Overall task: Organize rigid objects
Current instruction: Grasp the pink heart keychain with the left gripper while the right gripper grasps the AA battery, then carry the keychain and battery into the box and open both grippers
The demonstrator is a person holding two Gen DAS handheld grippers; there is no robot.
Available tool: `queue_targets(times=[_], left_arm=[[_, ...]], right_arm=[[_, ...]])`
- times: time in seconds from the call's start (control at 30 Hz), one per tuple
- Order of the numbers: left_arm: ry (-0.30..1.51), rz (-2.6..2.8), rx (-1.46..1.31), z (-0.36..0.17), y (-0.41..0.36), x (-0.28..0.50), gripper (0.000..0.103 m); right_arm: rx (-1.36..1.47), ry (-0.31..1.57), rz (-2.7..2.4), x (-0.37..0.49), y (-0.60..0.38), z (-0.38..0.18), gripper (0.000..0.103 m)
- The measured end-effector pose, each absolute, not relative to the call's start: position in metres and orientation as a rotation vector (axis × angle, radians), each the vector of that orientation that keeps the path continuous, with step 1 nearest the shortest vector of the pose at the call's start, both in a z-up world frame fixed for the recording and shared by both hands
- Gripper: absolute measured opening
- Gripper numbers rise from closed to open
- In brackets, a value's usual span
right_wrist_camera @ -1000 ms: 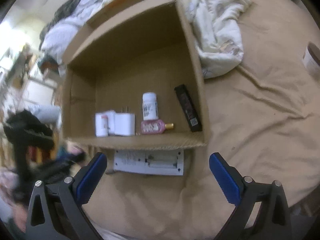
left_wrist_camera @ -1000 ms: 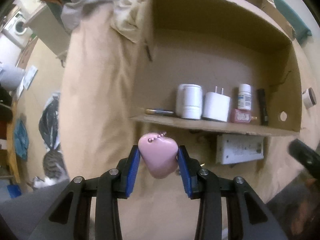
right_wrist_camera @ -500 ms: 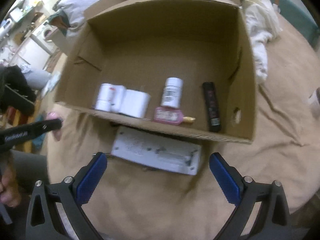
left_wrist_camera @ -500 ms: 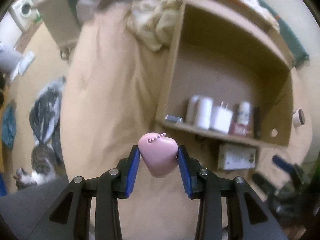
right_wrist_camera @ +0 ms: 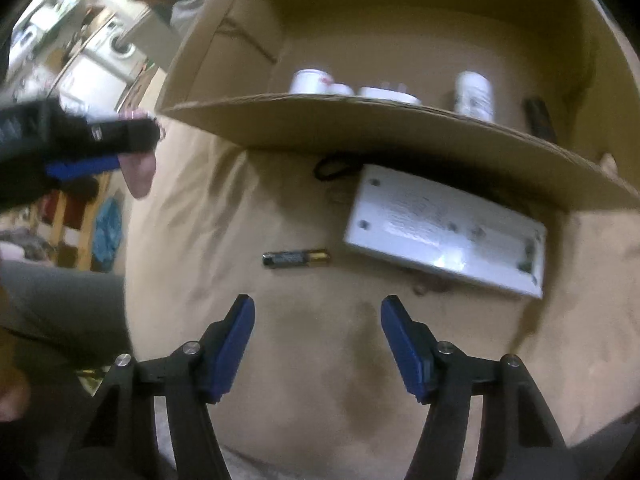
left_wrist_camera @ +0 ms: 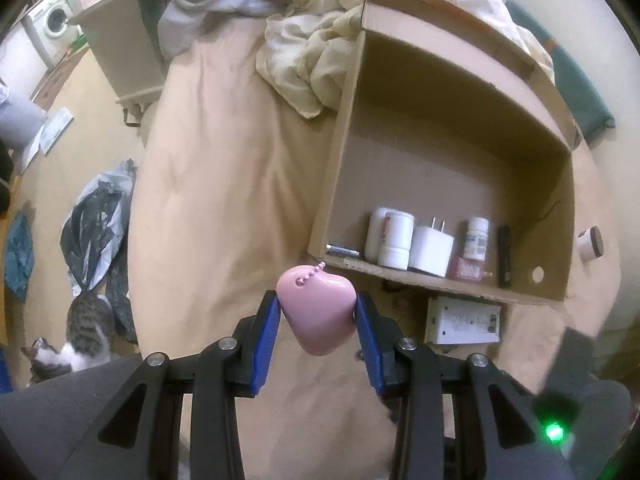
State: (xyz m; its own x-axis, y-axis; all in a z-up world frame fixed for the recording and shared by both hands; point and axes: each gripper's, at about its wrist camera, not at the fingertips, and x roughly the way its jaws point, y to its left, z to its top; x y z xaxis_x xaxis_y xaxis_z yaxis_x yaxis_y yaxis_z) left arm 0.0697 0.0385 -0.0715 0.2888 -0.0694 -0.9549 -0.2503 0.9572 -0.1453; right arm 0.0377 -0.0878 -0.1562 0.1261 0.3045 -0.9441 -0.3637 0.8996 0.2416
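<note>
My left gripper (left_wrist_camera: 317, 314) is shut on a pink heart-shaped charm (left_wrist_camera: 318, 308) with a bead chain, held above the tan bed in front of the cardboard box's (left_wrist_camera: 532, 300) left corner. It also shows in the right wrist view (right_wrist_camera: 138, 168). The box holds white bottles (left_wrist_camera: 394, 236), a white charger (left_wrist_camera: 432, 250), a small pill bottle (left_wrist_camera: 478, 238), a pink bottle (left_wrist_camera: 466, 269), a black stick (left_wrist_camera: 504, 256) and a battery (left_wrist_camera: 342, 251). My right gripper (right_wrist_camera: 318, 324) is open and empty, low over the bed, just short of a loose battery (right_wrist_camera: 296, 259) and a white flat device (right_wrist_camera: 444, 230).
Crumpled pale cloth (left_wrist_camera: 312, 60) lies behind the box's left side. A small round jar (left_wrist_camera: 590, 244) sits right of the box. A cat (left_wrist_camera: 76, 340) and dark bags (left_wrist_camera: 96, 232) are on the floor at left. A black loop (right_wrist_camera: 334, 168) lies under the box's front edge.
My right gripper has dropped low and close to the bed, bringing the loose battery into view, and its jaws have narrowed. My left gripper still holds the charm and has moved little.
</note>
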Motion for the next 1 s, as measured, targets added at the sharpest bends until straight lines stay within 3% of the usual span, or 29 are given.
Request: queue_targets(times=[0.3, 0.4, 0.67, 1.0], left_arm=[[1.260, 0.152, -0.285, -0.068, 0.042, 0.071, 0.035], [1.269, 0.149, -0.288, -0.070, 0.041, 0.072, 0.035], [1.256, 0.144, -0.328, -0.069, 0.045, 0.075, 0.035], [1.174, 0.139, -0.250, -0.051, 0.034, 0.072, 0.035]], right_arm=[[-0.163, 1.299, 0.509, 0.043, -0.061, -0.177, 0.069], [-0.192, 1.277, 0.493, 0.042, -0.055, -0.173, 0.046], [-0.125, 1.333, 0.496, 0.039, -0.064, -0.164, 0.046], [-0.002, 1.297, 0.522, 0.037, -0.110, -0.094, 0.046]])
